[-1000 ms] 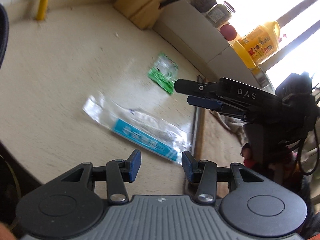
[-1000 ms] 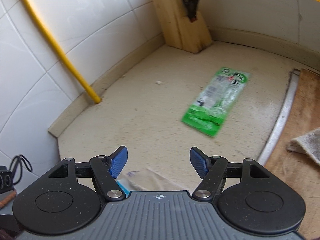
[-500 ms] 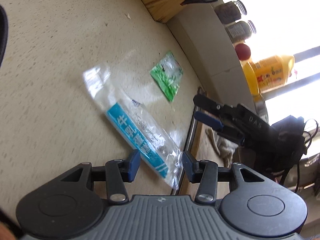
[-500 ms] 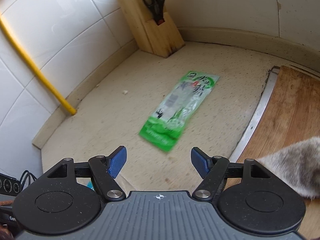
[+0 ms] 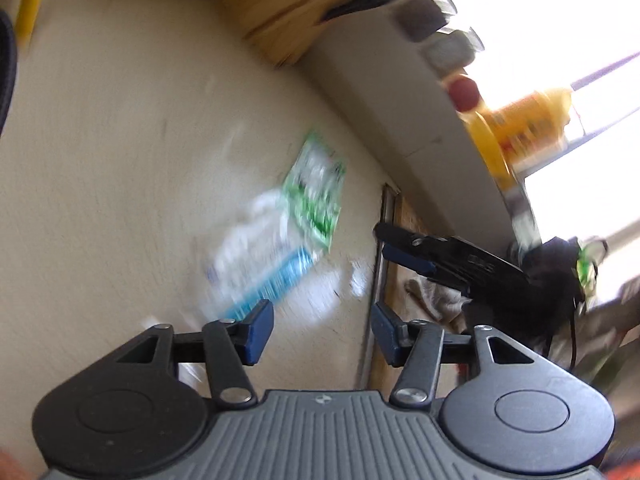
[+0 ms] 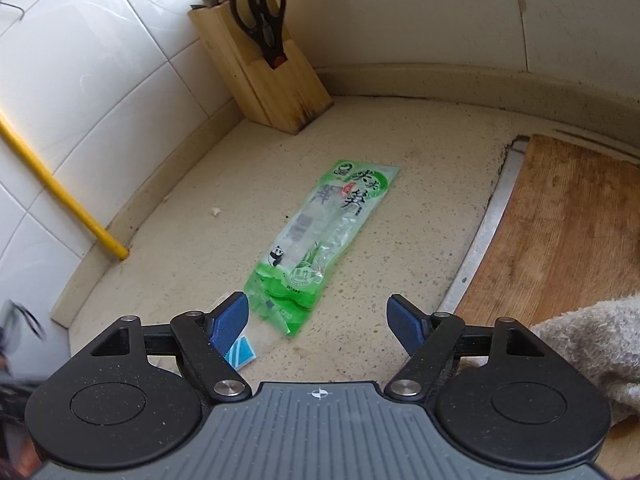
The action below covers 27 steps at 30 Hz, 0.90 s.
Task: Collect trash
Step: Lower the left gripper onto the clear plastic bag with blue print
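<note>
The left gripper's fingers stand apart and empty; in this blurred left wrist view the blue-striped clear wrapper lies flat on the table, just ahead and left.

Right wrist view: the right gripper is spread wide, empty, nearer the green wrapper, whose long axis runs away from the fingers, tilted right.

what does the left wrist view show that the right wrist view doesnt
Left wrist only: the right gripper from outside, the yellow oil bottle and the jars on the ledge. Right wrist only: the black-handled scissors, the white wall tiles. Both: the green plastic wrapper, the clear blue-striped wrapper, the wooden knife block.
</note>
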Tool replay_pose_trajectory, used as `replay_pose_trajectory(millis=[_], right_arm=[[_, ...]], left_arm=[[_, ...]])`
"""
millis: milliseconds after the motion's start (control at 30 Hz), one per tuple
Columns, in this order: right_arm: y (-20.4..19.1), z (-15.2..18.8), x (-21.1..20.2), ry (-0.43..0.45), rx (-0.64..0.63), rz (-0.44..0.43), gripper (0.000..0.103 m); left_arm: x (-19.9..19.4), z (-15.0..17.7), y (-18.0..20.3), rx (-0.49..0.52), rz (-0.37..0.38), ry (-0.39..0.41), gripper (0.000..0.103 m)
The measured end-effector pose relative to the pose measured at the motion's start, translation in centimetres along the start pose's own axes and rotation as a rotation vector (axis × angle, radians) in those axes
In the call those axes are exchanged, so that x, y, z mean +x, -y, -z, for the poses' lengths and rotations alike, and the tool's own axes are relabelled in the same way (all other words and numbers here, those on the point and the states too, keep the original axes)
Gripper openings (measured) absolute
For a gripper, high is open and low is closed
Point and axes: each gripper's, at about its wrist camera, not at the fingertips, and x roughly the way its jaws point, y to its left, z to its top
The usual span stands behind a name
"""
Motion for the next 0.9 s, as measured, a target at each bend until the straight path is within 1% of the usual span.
replay_pose_trajectory(millis=[33,67,100,133,200,233,367,433,533,567,633,700,733,833,900], right_arm=[[0.0,0.0,0.2,-0.006,0.006,-0.002,0.082],[0.0,0.1,0.3,-0.010,0.010,-0.001,0.082],[-0.1,0.1,0.5,-0.013,0.010,0.003,0.082],[-0.1,0.2,0.5,-0.015,0.012,0.007,0.082],[-0.1,0.3,0.4,-0.016,0.017,0.005,0.082],[-0.1,0.3,0.3,-0.016,0.020,0.002,0.082],[0.2,0.4,-0.2,-0.014,0.033,0.001,0.082],[0.5,0.5,-0.5,-0.013,0.045,0.006,0.082],[0.9,0.6,-1.0,-0.001,0.071,0.009,0.082],[1.0,0.6,-1.1,0.000,0.080,0.010,0.082],[0.9,0.7,-1.0,-0.001,0.084,0.012,0.082],[0.7,0.7,-0.7,-0.005,0.080,0.016,0.082],[0.6,0.6,-0.6,-0.009,0.079,0.017,0.082],[0.3,0.7,-0.3,-0.016,0.071,0.007,0.082],[0.2,0.7,0.0,-0.019,0.068,0.001,0.082]], left_arm=[[-0.6,-0.7,0.5,0.072,-0.029,0.011,0.058],[-1.0,-1.5,1.0,0.158,-0.064,0.024,0.065],[-0.9,-2.0,1.2,0.217,-0.087,0.026,0.068],[-0.5,-2.6,1.1,0.268,-0.109,0.011,0.068],[1.1,-3.5,0.7,0.307,-0.138,-0.054,0.067],[1.8,-3.8,0.2,0.309,-0.127,-0.080,0.067],[3.2,-4.4,-1.2,0.267,-0.063,-0.138,0.067],[3.0,-4.4,-1.8,0.259,-0.054,-0.154,0.067],[2.1,-4.6,-3.1,0.210,-0.031,-0.166,0.067],[1.9,-4.6,-3.8,0.186,-0.010,-0.172,0.067],[1.6,-4.6,-4.9,0.120,0.055,-0.188,0.067],[2.3,-4.4,-5.8,0.054,0.114,-0.207,0.068],[2.7,-4.3,-6.0,0.037,0.131,-0.213,0.068],[4.0,-4.2,-6.2,-0.016,0.213,-0.232,0.069],[4.8,-4.2,-5.8,-0.018,0.239,-0.238,0.069]])
